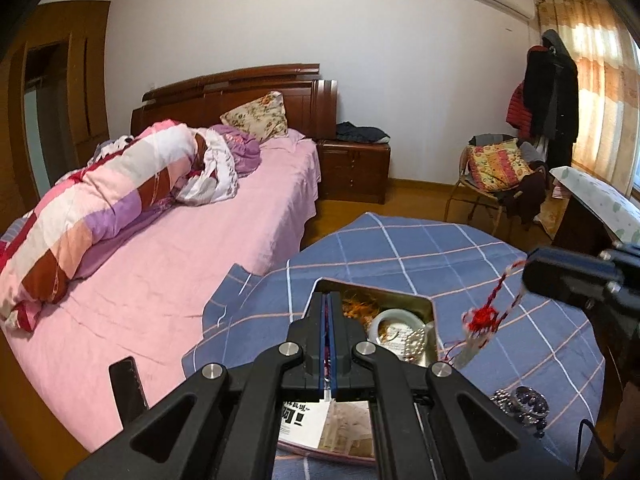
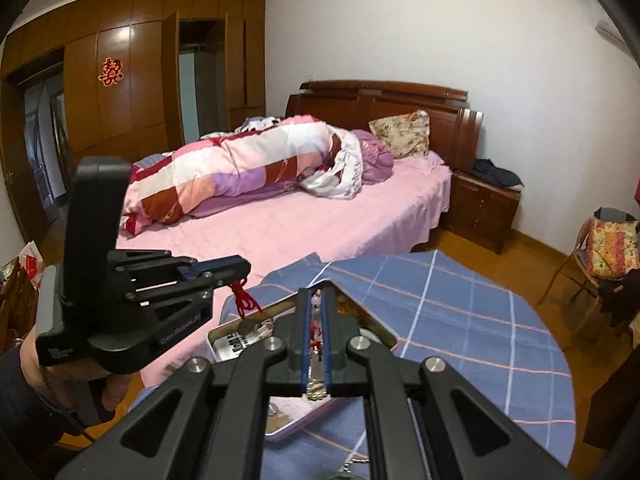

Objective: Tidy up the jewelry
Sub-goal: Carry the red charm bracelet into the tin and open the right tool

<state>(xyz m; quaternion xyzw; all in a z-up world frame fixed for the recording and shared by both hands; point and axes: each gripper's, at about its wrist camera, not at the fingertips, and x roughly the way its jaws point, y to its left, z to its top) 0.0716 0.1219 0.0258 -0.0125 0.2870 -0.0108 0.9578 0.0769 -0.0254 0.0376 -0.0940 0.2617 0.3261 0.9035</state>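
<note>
The left gripper is closed on a red cord; the right gripper is nearly closed on a red-and-white braided charm, both held above the open metal tin on the blue checked tablecloth, beyond which the bed lies close.

We see our black left tool with blue finger pads, silver screws, and a dark sleeve.

White-walled bedroom, pink bed
</note>
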